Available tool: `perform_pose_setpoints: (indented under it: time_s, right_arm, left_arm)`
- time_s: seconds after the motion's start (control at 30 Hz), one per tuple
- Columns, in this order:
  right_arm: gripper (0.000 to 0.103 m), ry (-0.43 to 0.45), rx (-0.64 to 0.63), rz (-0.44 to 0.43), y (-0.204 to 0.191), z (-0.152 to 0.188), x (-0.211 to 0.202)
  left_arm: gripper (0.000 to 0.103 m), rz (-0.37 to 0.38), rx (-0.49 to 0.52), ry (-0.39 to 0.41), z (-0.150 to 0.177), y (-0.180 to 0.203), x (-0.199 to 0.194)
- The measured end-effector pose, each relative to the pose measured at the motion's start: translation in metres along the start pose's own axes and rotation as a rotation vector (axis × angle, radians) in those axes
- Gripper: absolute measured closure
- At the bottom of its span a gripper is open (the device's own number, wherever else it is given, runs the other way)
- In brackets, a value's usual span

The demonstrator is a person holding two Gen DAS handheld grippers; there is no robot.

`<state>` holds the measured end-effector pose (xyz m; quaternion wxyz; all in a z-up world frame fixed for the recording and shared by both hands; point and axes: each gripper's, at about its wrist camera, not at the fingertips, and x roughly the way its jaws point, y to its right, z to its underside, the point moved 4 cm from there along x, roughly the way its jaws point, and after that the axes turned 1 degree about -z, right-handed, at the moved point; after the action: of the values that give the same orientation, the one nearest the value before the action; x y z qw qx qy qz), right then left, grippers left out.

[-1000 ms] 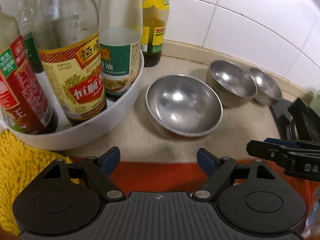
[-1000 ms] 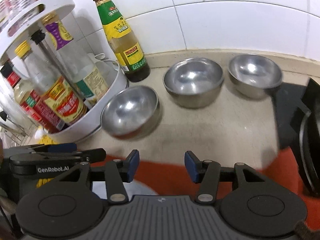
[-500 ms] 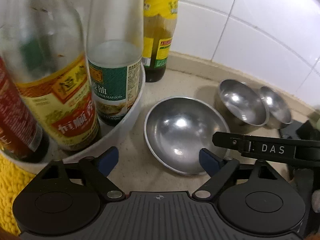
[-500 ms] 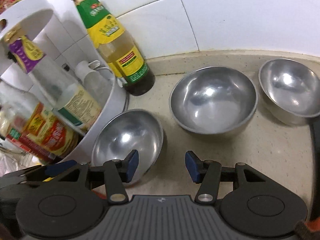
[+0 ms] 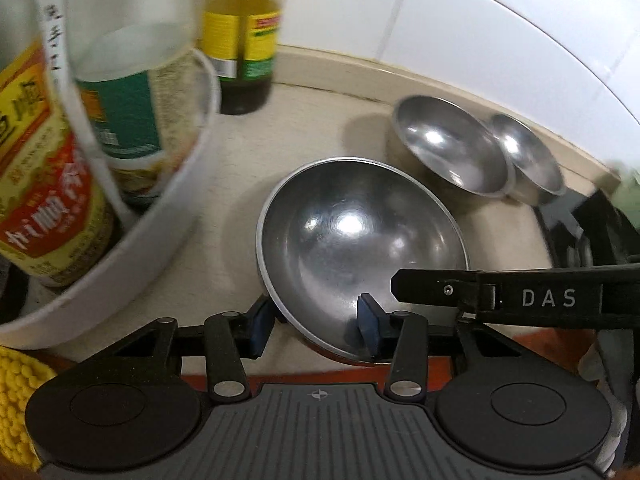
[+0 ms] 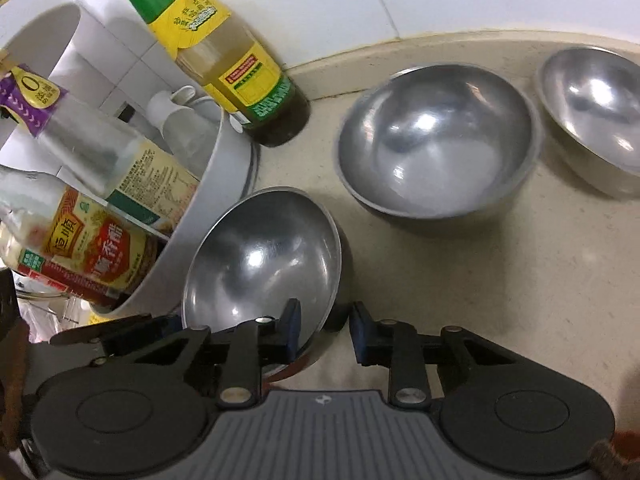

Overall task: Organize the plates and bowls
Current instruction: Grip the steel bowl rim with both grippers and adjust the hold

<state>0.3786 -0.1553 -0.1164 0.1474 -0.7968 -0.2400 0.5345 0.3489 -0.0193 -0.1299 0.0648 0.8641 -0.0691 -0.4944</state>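
Three steel bowls stand on the beige counter. The nearest bowl [image 5: 360, 240] [image 6: 264, 264] sits beside the white bottle rack. My left gripper [image 5: 316, 322] is open with its jaws astride this bowl's near rim, one finger inside and one outside. My right gripper [image 6: 324, 332] is open and straddles the same bowl's right rim, left finger inside. A second bowl [image 5: 452, 152] [image 6: 436, 140] and a third bowl [image 5: 528, 160] [image 6: 592, 112] stand further back by the wall.
A white round rack [image 5: 168, 208] [image 6: 200, 216] full of sauce bottles stands at left. A green-labelled bottle [image 5: 244, 40] [image 6: 232, 64] stands by the tiled wall. A black stove part [image 5: 592, 232] lies at right. A yellow cloth [image 5: 16, 400] lies at lower left.
Both grippers have moved forward and down to the nearest bowl. Their open fingers now straddle its rim from opposite sides; the bowl has not visibly moved.
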Motion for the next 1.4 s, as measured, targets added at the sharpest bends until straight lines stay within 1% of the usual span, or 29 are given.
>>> perform_pose_setpoints:
  time_s: [0.1, 0.17, 0.23, 0.3, 0.43, 0.57, 0.63, 0.73, 0.8, 0.87, 0.9, 0.97, 1.07, 1.2, 1.4]
  right_arm:
    - [0.078, -0.003, 0.011, 0.019, 0.006, 0.008, -0.018]
    - [0.078, -0.018, 0.025, 0.036, 0.012, 0.012, -0.023]
    - [0.077, -0.009, 0.066, 0.042, 0.021, 0.014, -0.028]
    - [0.077, -0.004, 0.087, 0.045, 0.025, 0.014, -0.035]
    - [0.075, 0.043, 0.071, 0.064, 0.028, 0.011, -0.060]
    - [0.072, 0.094, 0.064, 0.098, 0.038, 0.002, -0.079]
    - [0.071, 0.114, 0.067, 0.111, 0.043, -0.007, -0.082]
    - [0.071, 0.133, 0.082, 0.108, 0.047, -0.023, -0.080]
    - [0.071, 0.142, 0.100, 0.087, 0.048, -0.032, -0.077]
    - [0.069, 0.151, 0.097, 0.082, 0.049, -0.041, -0.073]
    - [0.067, 0.155, 0.096, 0.088, 0.050, -0.046, -0.070]
    - [0.066, 0.155, 0.107, 0.085, 0.054, -0.053, -0.064]
    - [0.066, 0.137, 0.145, 0.080, 0.063, -0.062, -0.052]
    - [0.066, 0.110, 0.161, 0.074, 0.068, -0.063, -0.040]
    - [0.066, 0.088, 0.149, 0.109, 0.069, -0.070, -0.028]
  left_arm:
    - [0.048, 0.040, 0.046, -0.008, 0.007, 0.018, -0.003]
    - [0.047, 0.048, 0.067, -0.022, 0.009, 0.026, 0.001]
    - [0.043, 0.040, 0.076, -0.028, 0.011, 0.029, 0.000]
    - [0.039, 0.031, 0.079, -0.012, 0.008, 0.028, -0.005]
    - [0.035, 0.008, 0.070, 0.035, -0.001, 0.023, -0.023]
    - [0.033, -0.026, 0.071, 0.061, -0.014, 0.023, -0.028]
    - [0.033, -0.019, 0.068, 0.064, -0.025, 0.028, -0.027]
    - [0.031, -0.027, 0.075, 0.081, -0.042, 0.037, -0.022]
    - [0.030, -0.043, 0.084, 0.092, -0.054, 0.043, -0.017]
    - [0.030, -0.045, 0.084, 0.087, -0.066, 0.045, -0.011]
    - [0.030, -0.045, 0.082, 0.083, -0.071, 0.047, -0.008]
    - [0.030, -0.050, 0.076, 0.075, -0.081, 0.049, 0.002]
    - [0.030, -0.064, 0.079, 0.061, -0.088, 0.049, 0.016]
    - [0.030, -0.073, 0.104, 0.032, -0.093, 0.052, 0.037]
    - [0.030, -0.081, 0.115, 0.003, -0.096, 0.052, 0.058]
